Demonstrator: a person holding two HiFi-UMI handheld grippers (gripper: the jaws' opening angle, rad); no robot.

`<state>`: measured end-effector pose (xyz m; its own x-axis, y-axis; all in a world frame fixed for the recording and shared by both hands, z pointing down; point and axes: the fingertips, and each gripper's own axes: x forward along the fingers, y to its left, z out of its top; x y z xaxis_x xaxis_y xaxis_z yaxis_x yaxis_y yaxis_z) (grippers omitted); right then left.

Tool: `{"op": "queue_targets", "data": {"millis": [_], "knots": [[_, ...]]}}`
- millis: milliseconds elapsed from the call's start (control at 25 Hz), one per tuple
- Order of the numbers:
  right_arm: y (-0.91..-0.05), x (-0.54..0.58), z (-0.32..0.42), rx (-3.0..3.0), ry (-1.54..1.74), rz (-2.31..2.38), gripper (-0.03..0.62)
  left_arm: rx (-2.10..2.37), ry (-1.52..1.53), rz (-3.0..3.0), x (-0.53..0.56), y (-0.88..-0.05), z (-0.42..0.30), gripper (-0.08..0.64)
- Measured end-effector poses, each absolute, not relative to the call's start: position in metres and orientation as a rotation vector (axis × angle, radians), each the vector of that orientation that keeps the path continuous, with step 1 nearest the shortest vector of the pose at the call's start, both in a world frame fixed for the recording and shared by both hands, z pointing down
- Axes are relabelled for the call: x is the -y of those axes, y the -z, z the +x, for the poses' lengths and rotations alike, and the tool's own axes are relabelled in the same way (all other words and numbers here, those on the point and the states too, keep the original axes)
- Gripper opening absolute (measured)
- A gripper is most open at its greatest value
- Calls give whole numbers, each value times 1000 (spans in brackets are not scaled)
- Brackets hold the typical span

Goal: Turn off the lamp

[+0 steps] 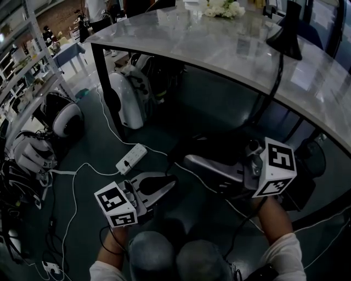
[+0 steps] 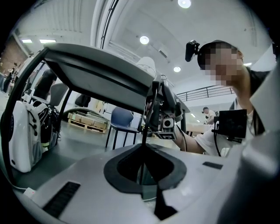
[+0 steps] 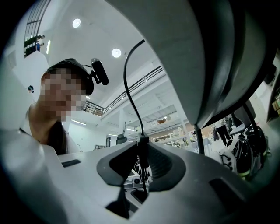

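Note:
A black lamp (image 1: 286, 30) stands on the curved marble table (image 1: 208, 38) at the upper right. Its black cord (image 1: 272, 90) hangs off the table edge toward the two grippers held low under the table. In the left gripper view the thin cord (image 2: 144, 129) drops straight between the jaws of my left gripper (image 2: 142, 148), which is shut on it. In the right gripper view the cord (image 3: 127, 83) arcs down to a thicker black inline switch (image 3: 142, 151), and my right gripper (image 3: 142, 146) pinches that switch from both sides. In the head view the left gripper (image 1: 171, 181) and the right gripper (image 1: 186, 160) nearly meet.
A white power strip (image 1: 131, 158) and loose cables lie on the dark floor. White machines (image 1: 125, 99) stand by the black table leg (image 1: 104, 93). A blue chair (image 2: 122, 119) stands beyond the table. Flowers (image 1: 224, 7) sit on the tabletop.

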<state>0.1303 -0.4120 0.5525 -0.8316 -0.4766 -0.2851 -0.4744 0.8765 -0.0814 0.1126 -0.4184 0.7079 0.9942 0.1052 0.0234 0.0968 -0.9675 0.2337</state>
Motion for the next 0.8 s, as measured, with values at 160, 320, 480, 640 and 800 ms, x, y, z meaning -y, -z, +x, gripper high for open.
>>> {"op": "queue_targets", "data": {"millis": [160,320,480,640,800], "knots": [[-558,414,135,-2743,22,-729,64,-133,-72,2902,420,-714,119,25],[-564,420,140,-2731,54,-753,66,-113,-100,2910,423,-721,124,25],[-568,424,146,-2716,72,-793,71,-93,-113,2917,425,-725,129,25],[-571,429,152,-2689,94,-854,74,-66,-127,2921,428,-728,132,26],[-577,431,159,-2661,110,-892,75,-47,-154,2947,427,-736,137,26]]}}
